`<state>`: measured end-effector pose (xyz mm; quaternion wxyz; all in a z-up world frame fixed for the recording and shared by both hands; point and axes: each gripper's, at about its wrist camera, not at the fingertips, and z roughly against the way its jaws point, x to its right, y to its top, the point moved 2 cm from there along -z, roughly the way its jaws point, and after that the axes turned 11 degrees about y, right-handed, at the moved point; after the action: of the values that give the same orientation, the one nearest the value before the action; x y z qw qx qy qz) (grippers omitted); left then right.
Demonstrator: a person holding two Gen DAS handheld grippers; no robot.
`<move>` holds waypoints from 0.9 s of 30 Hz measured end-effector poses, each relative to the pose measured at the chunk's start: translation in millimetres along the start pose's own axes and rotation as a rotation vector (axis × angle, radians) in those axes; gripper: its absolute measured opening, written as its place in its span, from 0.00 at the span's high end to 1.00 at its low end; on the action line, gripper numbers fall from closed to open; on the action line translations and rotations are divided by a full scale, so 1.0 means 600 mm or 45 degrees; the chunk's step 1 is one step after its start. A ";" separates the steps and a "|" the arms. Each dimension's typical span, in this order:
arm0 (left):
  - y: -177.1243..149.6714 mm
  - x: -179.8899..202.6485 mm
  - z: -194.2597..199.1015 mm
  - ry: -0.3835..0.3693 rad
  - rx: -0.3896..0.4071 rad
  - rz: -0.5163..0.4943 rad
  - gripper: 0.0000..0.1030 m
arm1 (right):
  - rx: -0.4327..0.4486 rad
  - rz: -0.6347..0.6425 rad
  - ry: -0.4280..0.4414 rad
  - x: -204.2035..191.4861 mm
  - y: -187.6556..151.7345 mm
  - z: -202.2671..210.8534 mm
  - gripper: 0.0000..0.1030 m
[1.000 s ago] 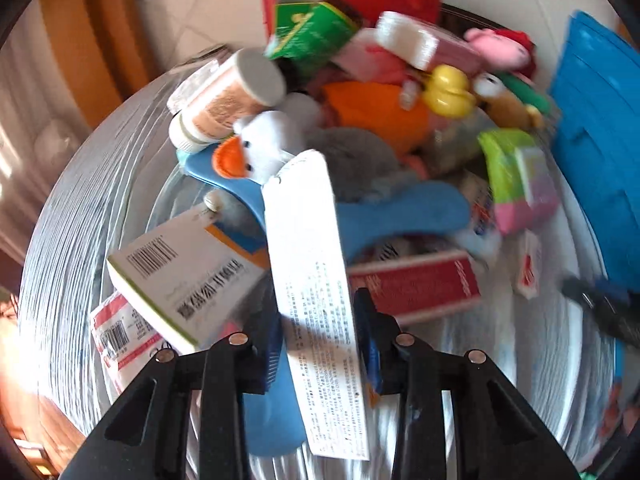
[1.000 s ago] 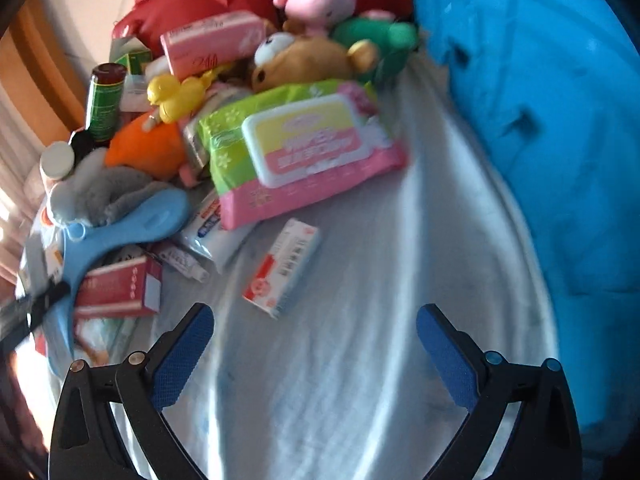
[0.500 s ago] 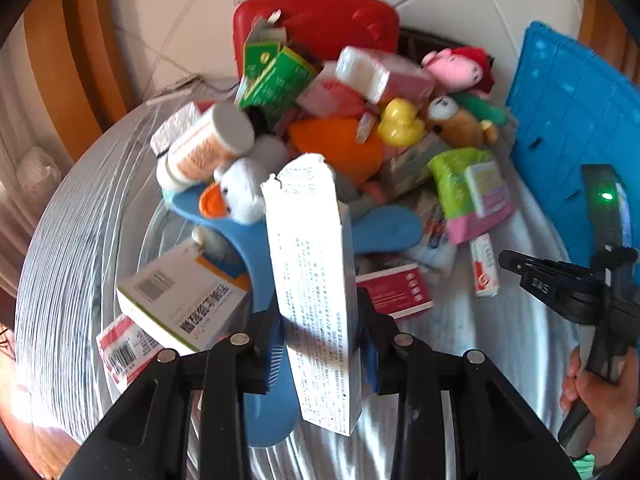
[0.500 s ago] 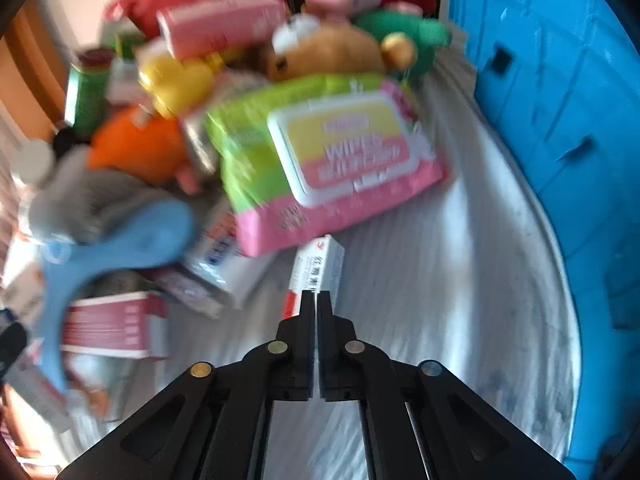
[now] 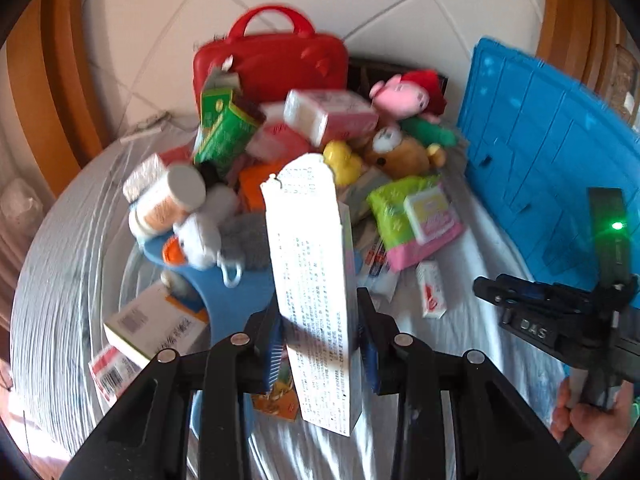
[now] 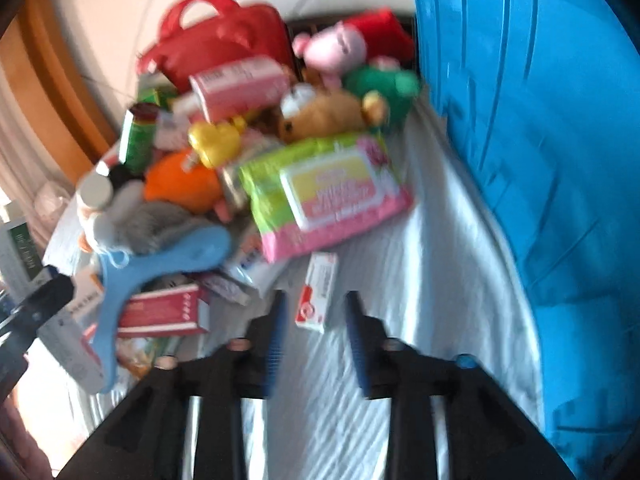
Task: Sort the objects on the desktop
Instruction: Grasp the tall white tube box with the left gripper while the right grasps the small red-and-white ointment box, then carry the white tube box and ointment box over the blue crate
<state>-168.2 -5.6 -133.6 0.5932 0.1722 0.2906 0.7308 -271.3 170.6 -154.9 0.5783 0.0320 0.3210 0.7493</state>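
Gripping white carton (image 5: 316,280): left hand-held gripper (image 5: 320,336) | right hand-held gripper (image 6: 314,332) opening, seemingly empty, bare cloth (image 6: 440,280) ahead

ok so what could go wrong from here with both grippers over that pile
1. The left hand-held gripper pinches the tall white box low down, most of its length above the pads; it could pivot or slip.
2. The right hand-held gripper is opening, nothing between its pads; the small red-and-white box lies ahead beside the wipes pack, so a grab might nudge it aside.
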 end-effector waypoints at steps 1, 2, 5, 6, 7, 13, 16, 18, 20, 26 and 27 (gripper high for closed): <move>-0.005 -0.002 -0.008 0.014 -0.019 0.001 0.69 | -0.025 -0.011 0.001 0.006 -0.005 -0.014 0.67; -0.011 -0.005 -0.015 0.029 -0.037 0.001 0.69 | -0.057 -0.023 0.000 0.010 -0.009 -0.037 0.67; -0.029 -0.028 -0.043 0.084 -0.097 0.010 0.69 | -0.115 -0.041 -0.004 0.018 -0.014 -0.088 0.67; -0.033 -0.033 -0.048 0.098 -0.106 0.014 0.69 | -0.121 -0.039 -0.008 0.021 -0.013 -0.098 0.67; -0.037 -0.043 -0.054 0.121 -0.121 0.021 0.69 | -0.127 -0.034 -0.018 0.020 -0.010 -0.112 0.67; -0.050 -0.084 -0.068 0.155 -0.166 0.069 0.69 | -0.191 0.005 -0.085 0.014 -0.006 -0.165 0.75; -0.039 -0.078 -0.049 0.135 -0.121 0.056 0.69 | -0.093 0.008 -0.037 -0.001 -0.011 -0.103 0.75; -0.024 -0.067 -0.026 0.099 -0.072 0.044 0.69 | 0.000 0.039 -0.002 -0.018 -0.012 -0.038 0.75; -0.001 -0.045 0.013 0.041 0.010 0.026 0.69 | 0.133 0.099 0.011 -0.038 -0.011 0.052 0.75; 0.076 0.053 0.171 -0.187 0.337 -0.069 0.69 | 0.596 0.192 -0.047 -0.070 0.003 0.329 0.75; 0.092 0.082 0.207 -0.254 0.394 -0.096 0.69 | 0.675 0.200 -0.072 -0.069 -0.001 0.377 0.75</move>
<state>-148.4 62.2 -7.7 0.6125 0.3220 0.3456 0.6339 -162.4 234.6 37.4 0.4986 0.2278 0.4862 0.6805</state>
